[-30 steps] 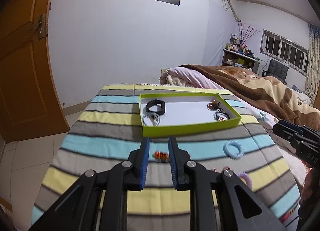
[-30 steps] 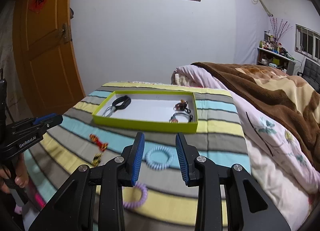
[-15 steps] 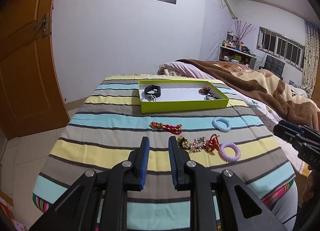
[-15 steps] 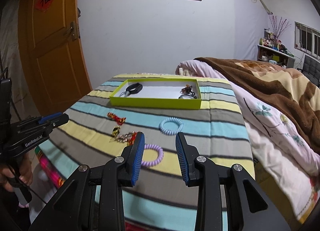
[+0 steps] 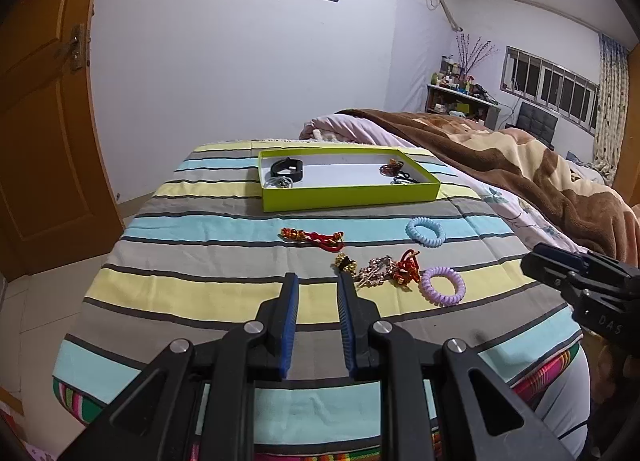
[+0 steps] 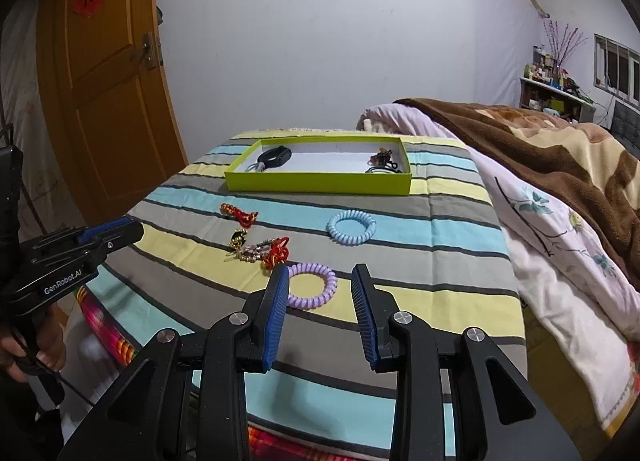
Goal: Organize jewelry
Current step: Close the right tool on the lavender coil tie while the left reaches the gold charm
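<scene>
1. Our left gripper (image 5: 318, 285) hangs over the near part of the striped cloth (image 5: 208, 293), jaws parted with nothing between them.
2. Our right gripper (image 6: 320, 281) hangs over the same cloth, jaws set wider apart and empty; the purple coil hair tie (image 6: 312, 285) lies on the cloth beyond its tips, untouched.
3. We see the green tray (image 6: 320, 182) at the far end of the cloth, with a black band (image 6: 274, 156) in its left end and a small tangle of dark and red pieces (image 6: 382, 161) in its right end.
4. Between tray and grippers lie a blue coil hair tie (image 6: 351, 227), a red and gold cord piece (image 6: 240, 215), and a cluster of beaded and red knotted pieces (image 6: 260, 251) just beside the purple tie.
5. We see a brown blanket (image 6: 560, 149) on the bed to the right.
</scene>
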Demonstrator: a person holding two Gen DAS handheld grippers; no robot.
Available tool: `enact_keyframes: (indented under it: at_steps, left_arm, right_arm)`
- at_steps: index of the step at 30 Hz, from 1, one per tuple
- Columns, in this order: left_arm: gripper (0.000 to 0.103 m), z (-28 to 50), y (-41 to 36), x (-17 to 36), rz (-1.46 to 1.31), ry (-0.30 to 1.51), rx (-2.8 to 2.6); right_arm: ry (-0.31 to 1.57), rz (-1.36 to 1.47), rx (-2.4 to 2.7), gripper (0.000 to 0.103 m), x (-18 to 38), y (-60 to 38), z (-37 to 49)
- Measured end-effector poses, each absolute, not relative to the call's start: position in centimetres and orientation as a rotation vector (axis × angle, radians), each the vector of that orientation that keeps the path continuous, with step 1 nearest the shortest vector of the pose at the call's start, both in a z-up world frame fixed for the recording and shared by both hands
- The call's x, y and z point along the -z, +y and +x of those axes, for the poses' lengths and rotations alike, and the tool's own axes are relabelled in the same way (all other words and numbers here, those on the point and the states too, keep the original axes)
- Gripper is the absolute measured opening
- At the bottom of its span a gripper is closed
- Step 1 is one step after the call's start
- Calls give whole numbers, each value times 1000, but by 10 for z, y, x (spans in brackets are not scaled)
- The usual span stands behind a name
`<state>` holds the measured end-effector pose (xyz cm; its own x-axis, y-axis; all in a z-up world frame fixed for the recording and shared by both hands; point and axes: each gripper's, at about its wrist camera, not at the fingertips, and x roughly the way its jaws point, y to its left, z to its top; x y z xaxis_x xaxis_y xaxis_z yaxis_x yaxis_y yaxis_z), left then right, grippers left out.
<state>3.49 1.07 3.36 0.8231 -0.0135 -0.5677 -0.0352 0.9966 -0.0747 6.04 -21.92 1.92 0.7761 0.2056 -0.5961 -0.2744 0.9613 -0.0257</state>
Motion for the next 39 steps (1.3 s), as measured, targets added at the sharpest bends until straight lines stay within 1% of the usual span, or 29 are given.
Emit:
enact_keyframes:
  at_steps: [10, 14, 28, 29, 30, 35, 36, 39]
  left_arm:
    - [21, 57, 0, -22, -63, 640, 43]
    - [22, 70, -3, -16, -60, 663, 61]
    - [23, 124, -6, 7, -101, 759, 64]
    - [23, 126, -6, 8, -101, 764, 62]
    - [23, 128, -7, 9, -99, 770, 58]
    - [23, 139, -10, 17, -87, 811, 40]
    - [23, 141, -10, 19, -84, 822, 37]
    - [23, 143, -13, 22, -65, 833, 27]
  right_arm:
    - [701, -104, -259, 33, 0, -217, 84]
    - [736, -97, -256, 33, 11, -215, 97]
    - [839, -110, -229, 33, 36, -207, 129]
    - [844, -116, -225, 32, 37, -207, 131]
    - [851, -126, -222, 27, 38, -206, 132]
    - [850, -180, -215, 13, 39, -199, 133]
    - [850, -184, -215, 11, 39, -199, 133]
    - [847, -185, -217, 10, 39, -200, 134]
